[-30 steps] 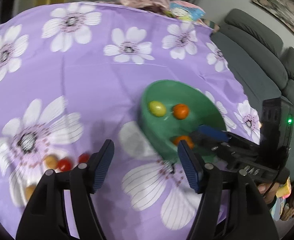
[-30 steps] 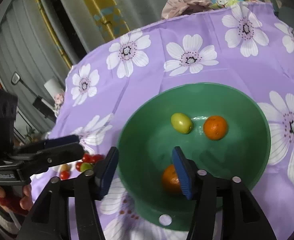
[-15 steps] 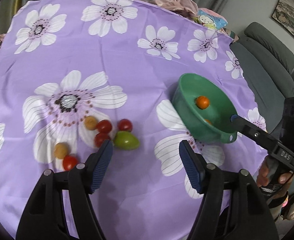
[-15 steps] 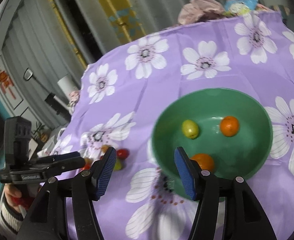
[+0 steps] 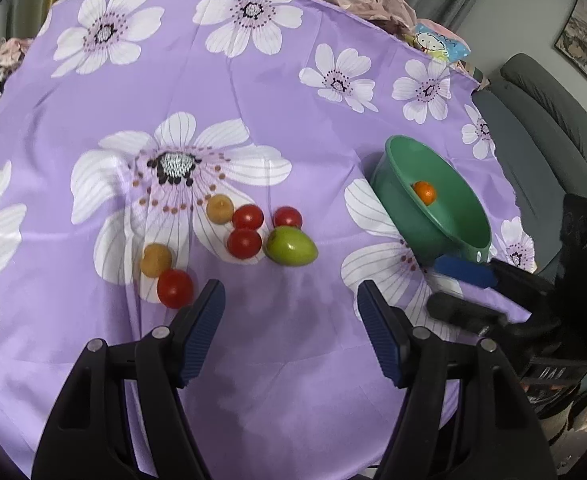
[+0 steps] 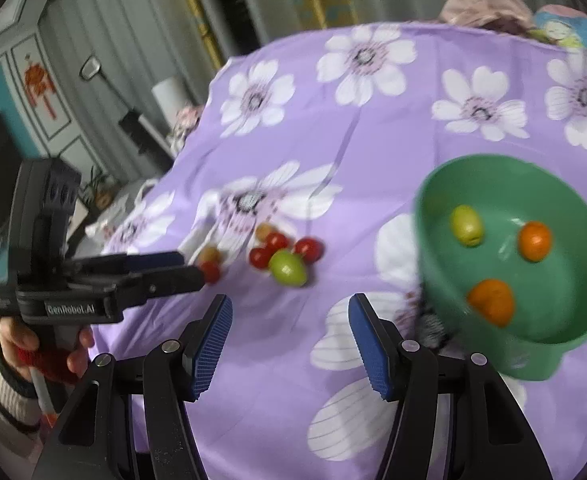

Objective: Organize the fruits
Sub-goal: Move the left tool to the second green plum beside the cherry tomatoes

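Both of my views have swung leftward off the green plastic bowl (image 5: 433,200) since a second ago, so the loose fruit now sits ahead of my left gripper (image 5: 289,324), where before the bowl filled that spot. My left jaws stand wide with only the purple flowered tablecloth (image 5: 253,92) between them. My right gripper (image 6: 289,340), just left of the bowl, has its jaws parted and empty too.

Risks, as I judge them: the fruits are round, lie on slick cloth over the table, and are bunched close. Closing on one cherry tomato (image 5: 247,217) could nudge its neighbours and send them rolling toward the table's near edge. The green oval fruit (image 5: 291,246) touches two tomatoes, so a clumsy approach would scatter all three. My two grippers are near each other and could collide if both reach in.

In the bowl, at the right, the right wrist view shows a yellow-green oval fruit (image 6: 466,225) and two small oranges (image 6: 534,241); everything else lies on the cloth.
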`<state>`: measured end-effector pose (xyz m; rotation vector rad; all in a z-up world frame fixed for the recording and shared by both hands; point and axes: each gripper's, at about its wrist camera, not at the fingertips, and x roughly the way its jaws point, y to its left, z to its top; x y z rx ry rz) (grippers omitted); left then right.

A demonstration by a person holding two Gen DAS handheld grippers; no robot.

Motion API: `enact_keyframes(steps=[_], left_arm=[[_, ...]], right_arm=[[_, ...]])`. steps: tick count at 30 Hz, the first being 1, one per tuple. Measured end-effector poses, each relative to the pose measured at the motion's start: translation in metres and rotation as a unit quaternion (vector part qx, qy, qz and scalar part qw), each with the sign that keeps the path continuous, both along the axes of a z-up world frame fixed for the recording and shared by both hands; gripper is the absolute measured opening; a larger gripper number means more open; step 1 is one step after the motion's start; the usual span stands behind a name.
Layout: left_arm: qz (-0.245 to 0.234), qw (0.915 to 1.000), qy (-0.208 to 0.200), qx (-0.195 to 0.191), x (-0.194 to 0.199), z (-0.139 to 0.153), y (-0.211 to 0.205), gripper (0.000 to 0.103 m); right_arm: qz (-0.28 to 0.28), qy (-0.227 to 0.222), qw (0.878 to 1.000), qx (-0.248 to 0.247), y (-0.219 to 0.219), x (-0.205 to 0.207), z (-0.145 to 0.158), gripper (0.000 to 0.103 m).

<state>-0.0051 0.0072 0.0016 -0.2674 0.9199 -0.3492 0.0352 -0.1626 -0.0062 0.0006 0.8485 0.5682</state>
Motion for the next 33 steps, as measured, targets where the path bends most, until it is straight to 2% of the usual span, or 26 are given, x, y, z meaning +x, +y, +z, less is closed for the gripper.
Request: enact_keyframes(steps=[4, 11, 33], left_arm=[[-0.001, 0.9997, 0.010, -0.024, 0.001, -0.005, 0.004, 0.069], [-0.002, 0.9979, 0.032, -0.057, 0.007, -0.016, 0.005, 0.069], [-0.025, 0.9937, 0.079, -0.076, 0.048, -0.043, -0.002, 0.069]], right_arm=[[0.020, 0.011, 0.999, -0.024, 0.016, -0.001, -0.011, 0.061], [0.017, 0.043, 0.998, -0.040, 0.024, 0.010, -0.029, 0.061], [0.002, 0.076, 0.995, -0.068, 0.041, 0.054, -0.055, 0.061]])
